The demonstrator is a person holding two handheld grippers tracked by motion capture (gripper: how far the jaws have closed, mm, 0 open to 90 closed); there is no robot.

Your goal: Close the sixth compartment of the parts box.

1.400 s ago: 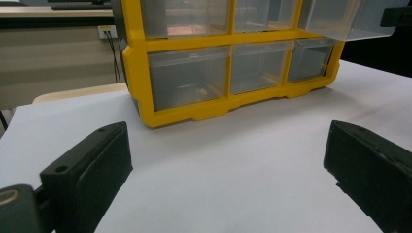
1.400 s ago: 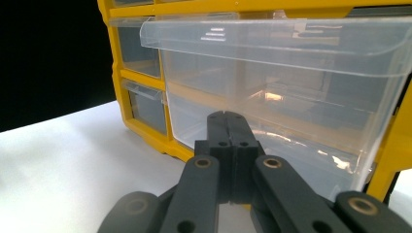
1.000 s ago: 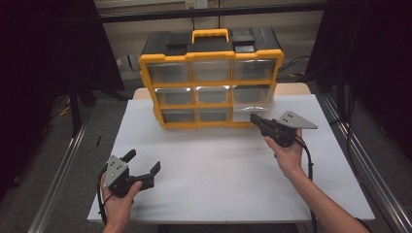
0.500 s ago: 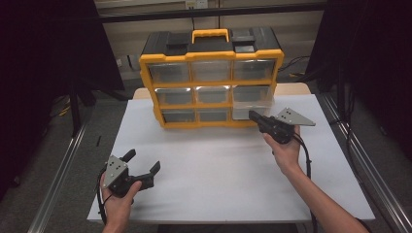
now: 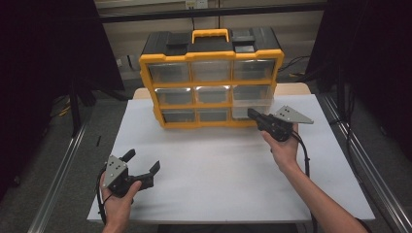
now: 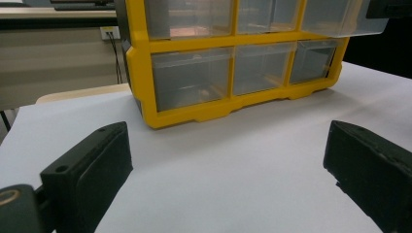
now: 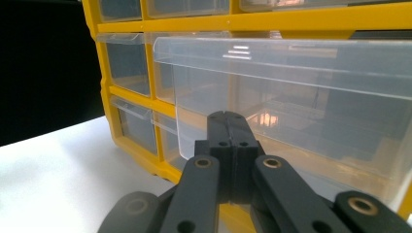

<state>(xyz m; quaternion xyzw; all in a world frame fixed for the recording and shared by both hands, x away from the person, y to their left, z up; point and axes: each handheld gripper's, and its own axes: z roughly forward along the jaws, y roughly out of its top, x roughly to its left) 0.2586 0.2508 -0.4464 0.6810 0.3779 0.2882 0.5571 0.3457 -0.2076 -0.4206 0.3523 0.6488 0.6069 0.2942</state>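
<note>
Drawer cabinet (image 5: pixel 212 80), yellow with clear drawers, stands at the far edge of the white desk (image 5: pixel 228 170), centred. Its middle-row right drawer (image 7: pixel 311 102) is pulled out, as the right gripper view shows close up. Bare desk lies open between the cabinet and the near edge. Right gripper (image 5: pixel 251 114), jaws closed on nothing, points at that drawer's front. Left gripper (image 5: pixel 142 162), jaws wide apart and empty, rests near the near-left corner.
</note>
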